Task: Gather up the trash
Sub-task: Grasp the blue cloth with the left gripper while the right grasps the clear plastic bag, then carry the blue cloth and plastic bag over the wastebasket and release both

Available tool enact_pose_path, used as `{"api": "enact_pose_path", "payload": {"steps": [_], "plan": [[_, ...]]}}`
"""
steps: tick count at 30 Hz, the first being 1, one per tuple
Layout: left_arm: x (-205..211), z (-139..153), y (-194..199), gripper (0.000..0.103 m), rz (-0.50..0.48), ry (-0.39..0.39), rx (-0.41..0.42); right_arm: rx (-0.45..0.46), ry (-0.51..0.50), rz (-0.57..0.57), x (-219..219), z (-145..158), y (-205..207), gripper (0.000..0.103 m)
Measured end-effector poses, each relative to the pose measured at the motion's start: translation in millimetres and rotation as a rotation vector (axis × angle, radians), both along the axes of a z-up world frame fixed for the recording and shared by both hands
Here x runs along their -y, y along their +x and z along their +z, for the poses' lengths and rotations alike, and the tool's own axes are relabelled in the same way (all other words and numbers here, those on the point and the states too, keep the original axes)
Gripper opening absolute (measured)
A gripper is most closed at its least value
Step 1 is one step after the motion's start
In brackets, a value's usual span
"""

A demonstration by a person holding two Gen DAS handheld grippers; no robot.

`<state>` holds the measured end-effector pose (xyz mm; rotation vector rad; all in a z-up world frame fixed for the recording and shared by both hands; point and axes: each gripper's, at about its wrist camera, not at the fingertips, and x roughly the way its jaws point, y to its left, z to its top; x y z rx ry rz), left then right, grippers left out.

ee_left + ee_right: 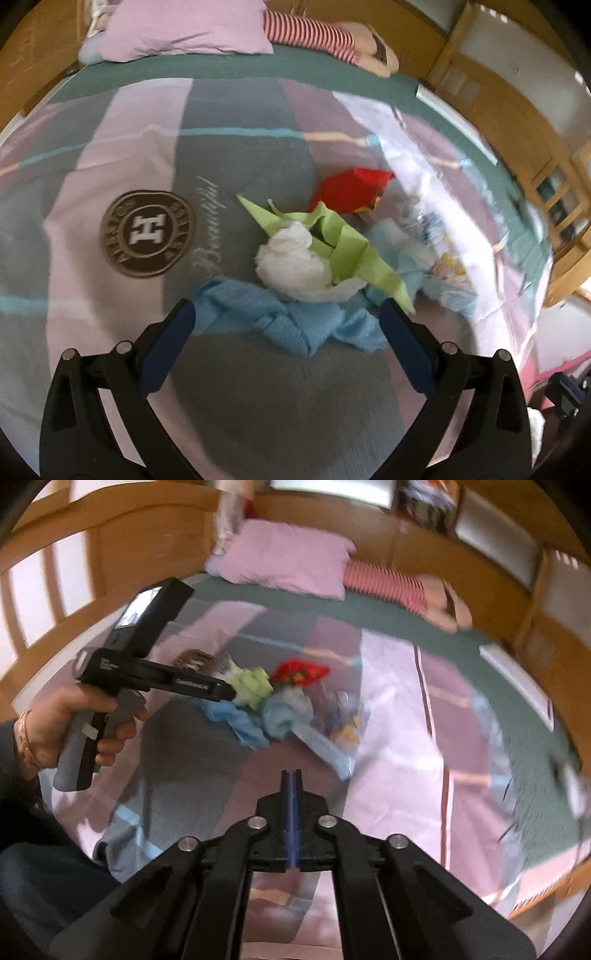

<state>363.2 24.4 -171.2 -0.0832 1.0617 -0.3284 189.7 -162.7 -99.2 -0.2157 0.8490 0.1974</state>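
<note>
- Blue-padded, our left gripper (286, 326) stands wide open just over the bed cover (122, 314), empty, its fingertips flanking the crumpled blue paper (295, 321).
- Our right gripper (291, 786) has its pads almost together with nothing visible between them, above the cover and apart from the heap.
- Behind the blue paper we see a white tissue wad (291, 254), green folded paper (347, 243) and red paper (351, 188), bunched mid-bed.
- Farthest lies a pink pillow (184, 33).
</note>
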Motion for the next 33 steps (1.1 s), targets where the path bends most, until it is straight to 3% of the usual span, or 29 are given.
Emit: {"api": "enact_pose_path", "payload": {"steps": [1, 2, 3, 6, 9, 13, 15, 16, 18, 19, 25, 33], "plan": [[3, -6, 3, 0.071, -0.009, -0.007, -0.021, -0.018, -0.027, -0.034, 5, -9, 11, 0.034], [3, -12, 5, 0.060, -0.014, -0.021, -0.050, -0.017, -0.047, -0.038, 7, -15, 16, 0.056], [2, -18, 7, 0.052, -0.015, -0.052, -0.093, -0.015, -0.082, -0.039, 8, -21, 23, 0.058], [-8, -14, 2, 0.045, 0.008, -0.103, -0.113, -0.013, -0.236, 0.007, -2, -41, 48, 0.058], [-24, 5, -16, 0.044, 0.022, -0.110, -0.098, -0.015, -0.321, 0.079, -19, -53, 63, 0.058], [-50, 22, -39, 0.044, 0.060, -0.140, -0.140, 0.003, -0.448, 0.154, -40, -75, 78, 0.058], [-60, 34, -51, 0.044, 0.056, -0.127, -0.106, -0.006, -0.478, 0.178, -45, -86, 84, 0.058], [-64, 39, -55, 0.044, 0.055, -0.119, -0.094, -0.013, -0.486, 0.184, -46, -89, 87, 0.057], [-71, 44, -63, 0.044, 0.051, -0.111, -0.074, -0.028, -0.495, 0.184, -46, -96, 93, 0.033], [-74, 46, -64, 0.044, 0.051, -0.107, -0.069, -0.036, -0.491, 0.178, -45, -97, 95, 0.014], [-73, 51, -66, 0.044, 0.042, -0.086, -0.046, -0.031, -0.353, 0.133, -40, -72, 82, 0.007], [-73, 66, -90, 0.044, 0.043, -0.104, 0.017, 0.063, -0.111, 0.096, -27, 0, 4, 0.007]]}}
